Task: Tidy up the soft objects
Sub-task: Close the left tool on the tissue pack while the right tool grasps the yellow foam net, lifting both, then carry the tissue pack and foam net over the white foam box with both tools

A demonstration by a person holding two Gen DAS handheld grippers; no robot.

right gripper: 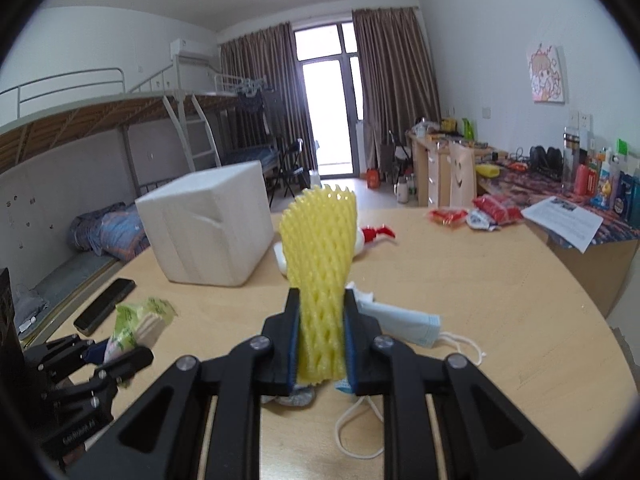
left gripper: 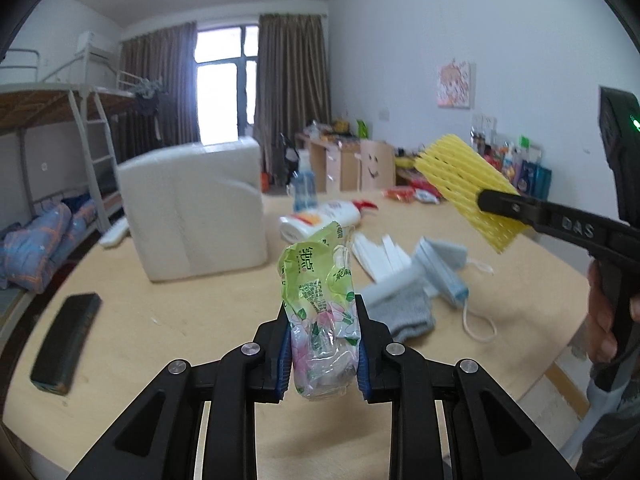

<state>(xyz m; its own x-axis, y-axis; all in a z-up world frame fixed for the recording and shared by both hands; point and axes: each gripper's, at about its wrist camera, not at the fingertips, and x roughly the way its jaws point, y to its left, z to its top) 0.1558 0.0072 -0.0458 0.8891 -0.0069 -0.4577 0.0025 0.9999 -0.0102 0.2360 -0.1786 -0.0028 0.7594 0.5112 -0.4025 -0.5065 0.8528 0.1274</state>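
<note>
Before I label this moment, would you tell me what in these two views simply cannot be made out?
- White foam box: both views show only its outer walls, so whether it is open and what it holds is hidden.
- Face mask: in the right wrist view the right gripper and its yellow foam net cover its near end.
- Grey sock: motion-blurred in the left wrist view, partly behind the left gripper and tissue pack.

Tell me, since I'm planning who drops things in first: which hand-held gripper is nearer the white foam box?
Left. The left hand-held gripper, gripping the tissue pack, sits closer to the white foam box; the right hand-held gripper, holding the yellow foam net, is farther right.
</note>
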